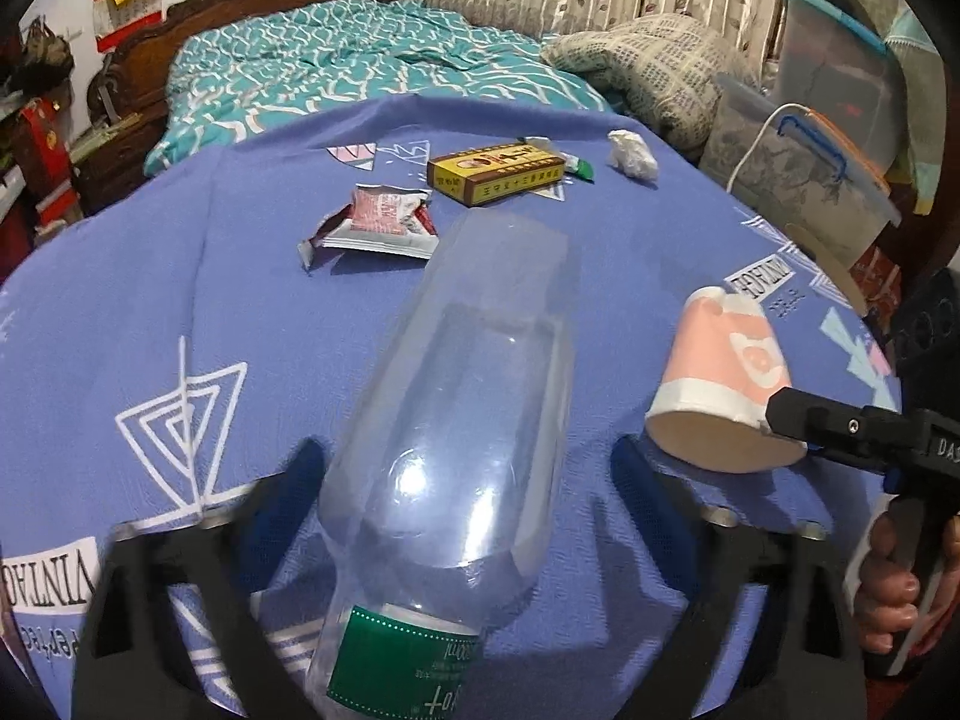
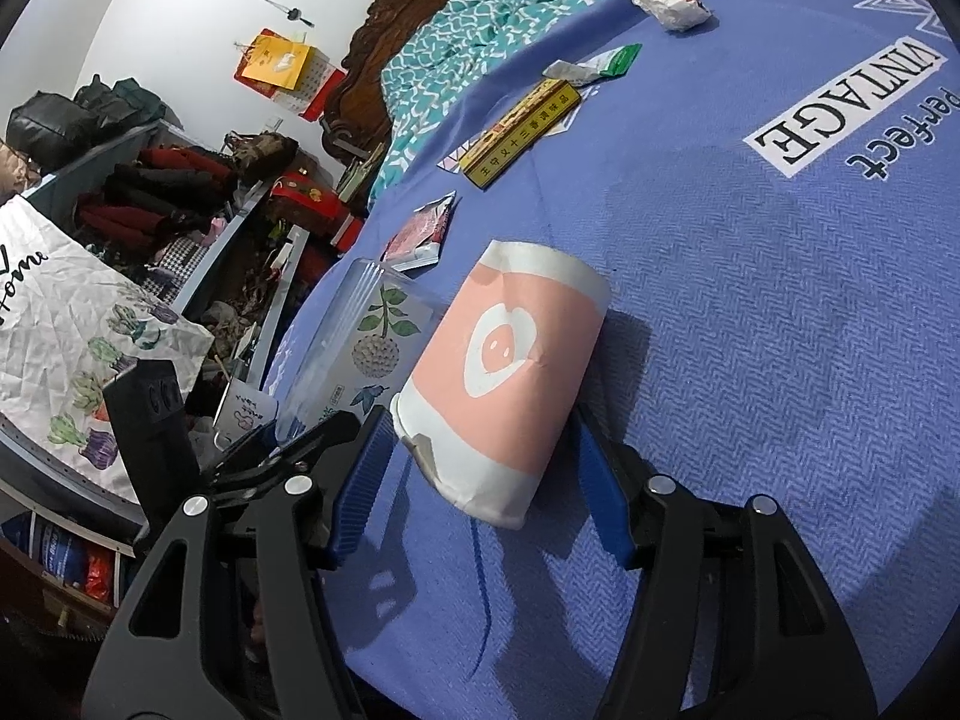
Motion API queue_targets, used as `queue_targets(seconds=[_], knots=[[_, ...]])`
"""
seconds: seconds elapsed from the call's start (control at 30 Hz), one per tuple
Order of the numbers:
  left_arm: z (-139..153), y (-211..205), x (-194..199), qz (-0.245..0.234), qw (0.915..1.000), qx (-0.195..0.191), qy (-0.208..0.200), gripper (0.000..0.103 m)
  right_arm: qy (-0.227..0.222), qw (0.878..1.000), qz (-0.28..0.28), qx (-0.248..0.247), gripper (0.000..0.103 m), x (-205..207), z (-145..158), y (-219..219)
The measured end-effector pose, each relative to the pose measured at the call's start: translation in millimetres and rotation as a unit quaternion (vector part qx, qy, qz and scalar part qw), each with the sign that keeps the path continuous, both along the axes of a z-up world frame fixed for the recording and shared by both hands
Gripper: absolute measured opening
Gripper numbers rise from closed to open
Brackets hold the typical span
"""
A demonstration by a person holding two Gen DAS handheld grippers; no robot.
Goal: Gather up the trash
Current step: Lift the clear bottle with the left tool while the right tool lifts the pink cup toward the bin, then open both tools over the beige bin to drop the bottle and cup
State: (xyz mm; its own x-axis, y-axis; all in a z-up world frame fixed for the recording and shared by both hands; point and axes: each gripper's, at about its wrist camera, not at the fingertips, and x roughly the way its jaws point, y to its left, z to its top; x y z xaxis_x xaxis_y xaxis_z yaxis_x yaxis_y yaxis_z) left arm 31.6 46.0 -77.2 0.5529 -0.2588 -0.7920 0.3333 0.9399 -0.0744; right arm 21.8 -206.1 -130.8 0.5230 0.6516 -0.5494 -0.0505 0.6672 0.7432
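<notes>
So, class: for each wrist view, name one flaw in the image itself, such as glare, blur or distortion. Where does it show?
Left wrist view: white glare spots on the clear bottle; the left gripper fingers look smeared. Right wrist view: fisheye bends the blue cloth into a dome; the paper cup casts a soft shadow.

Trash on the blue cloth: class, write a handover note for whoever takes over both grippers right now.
Left gripper: open around the clear bottle, with a gap at one pad.
Right gripper: astride the pink cup, which lies on its side; a firm grip cannot be confirmed.
Still on the cloth: red wrapper, yellow box, green sachet, tissue wad.
Done: nothing visibly collected.
Left: grip and lift the bottle and cup, then the other four. No bin is in view.
</notes>
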Motion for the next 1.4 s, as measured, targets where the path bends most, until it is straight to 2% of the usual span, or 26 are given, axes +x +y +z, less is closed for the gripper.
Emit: queue_targets(seconds=[0.07, 0.13, 0.3, 0.53, 0.7, 0.87, 1.1, 1.13, 1.17, 1.2, 1.23, 1.27, 1.3, 1.4], knots=[[0.4, 0.8, -2.0, -0.002, 1.0000, 0.003, 0.001, 0.066, 0.007, 1.000, 0.006, 0.012, 0.033, 0.5, -4.3, -1.0], [4.5, -1.9, -5.7, -0.019, 0.9998, -0.008, 0.002, 0.066, 0.010, 1.000, 0.006, 0.028, 0.031, 0.5, -7.7, -5.6], [25.3, -28.8, -9.3, -0.058, 0.9979, -0.006, -0.027, 0.066, -0.004, 0.999, -0.023, 0.043, 0.029, -2.1, -2.7, -28.6], [37.1, -110.1, 15.9, -0.135, 0.9906, -0.002, -0.022, 0.066, -0.021, 0.992, -0.115, 0.050, 0.029, -13.8, 1.0, -107.1], [36.7, -196.3, 31.8, -0.214, 0.9768, 0.006, -0.009, 0.066, -0.031, 0.980, -0.190, 0.048, 0.029, -33.5, 5.8, -179.0], [39.3, -295.7, 47.8, -0.284, 0.9589, 0.005, 0.001, 0.066, -0.037, 0.965, -0.259, 0.009, 0.029, -51.9, 16.9, -256.4], [41.0, -460.1, 68.7, -0.361, 0.9324, 0.011, -0.004, 0.066, -0.030, 0.934, -0.352, -0.047, 0.029, -50.9, 27.1, -375.8], [41.0, -478.5, 71.3, -0.366, 0.9306, 0.014, -0.009, 0.078, -0.023, 0.928, -0.367, -0.065, 0.033, -44.3, 26.7, -394.0], [39.4, -499.2, 73.8, -0.370, 0.9286, 0.022, -0.014, 0.088, -0.016, 0.923, -0.376, -0.081, 0.043, -40.9, 25.4, -404.1], [36.9, -518.7, 75.7, -0.367, 0.9290, 0.037, -0.024, 0.094, -0.006, 0.916, -0.387, -0.101, 0.056, -38.1, 24.7, -410.2], [33.7, -537.4, 77.7, -0.360, 0.9305, 0.055, -0.034, 0.094, -0.002, 0.903, -0.410, -0.127, 0.077, -39.0, 24.6, -417.7], [32.4, -547.3, 79.4, -0.357, 0.9311, 0.066, -0.038, 0.092, -0.007, 0.897, -0.422, -0.134, 0.078, -44.2, 25.0, -421.0], [33.2, -552.6, 80.4, -0.353, 0.9321, 0.069, -0.041, 0.088, -0.013, 0.897, -0.422, -0.134, 0.078, -49.2, 24.5, -424.0], [47.5, -532.7, 75.9, -0.358, 0.9318, 0.028, -0.053, 0.089, -0.044, 0.894, -0.426, -0.130, 0.077, -72.5, 31.0, -409.3]])
